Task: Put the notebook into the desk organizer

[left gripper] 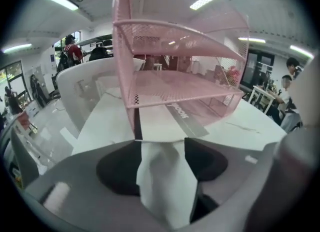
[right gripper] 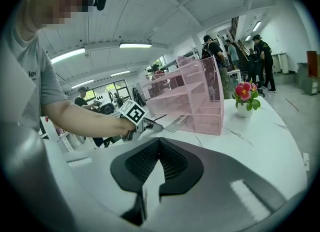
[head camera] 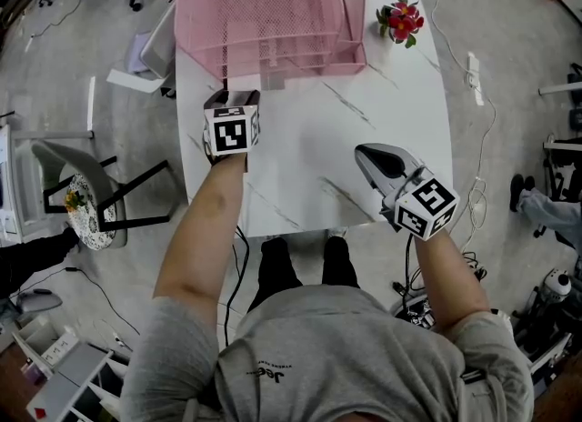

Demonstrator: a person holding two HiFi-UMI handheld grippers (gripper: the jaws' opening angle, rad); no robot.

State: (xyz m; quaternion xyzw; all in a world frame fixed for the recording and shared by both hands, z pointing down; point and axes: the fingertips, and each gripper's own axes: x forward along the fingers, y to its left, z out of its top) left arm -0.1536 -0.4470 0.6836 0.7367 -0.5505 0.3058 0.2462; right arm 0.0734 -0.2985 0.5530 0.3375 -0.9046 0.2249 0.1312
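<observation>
Judged the thin grey paper notebook [left gripper: 186,117], part-way inside the pink wire-mesh desk organizer [left gripper: 175,46], light and floppy, best pushed at its near edge, with left claw [left gripper: 160,143] apart and right claw [right gripper: 159,143] together.

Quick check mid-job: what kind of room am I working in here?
Likely an open-plan office or lab: ceiling strip lights, several people standing in the background, and a white table with a pink mesh desk organizer.

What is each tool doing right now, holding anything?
Left tool: open, gripping nothing.
Right tool: closed, empty.
</observation>
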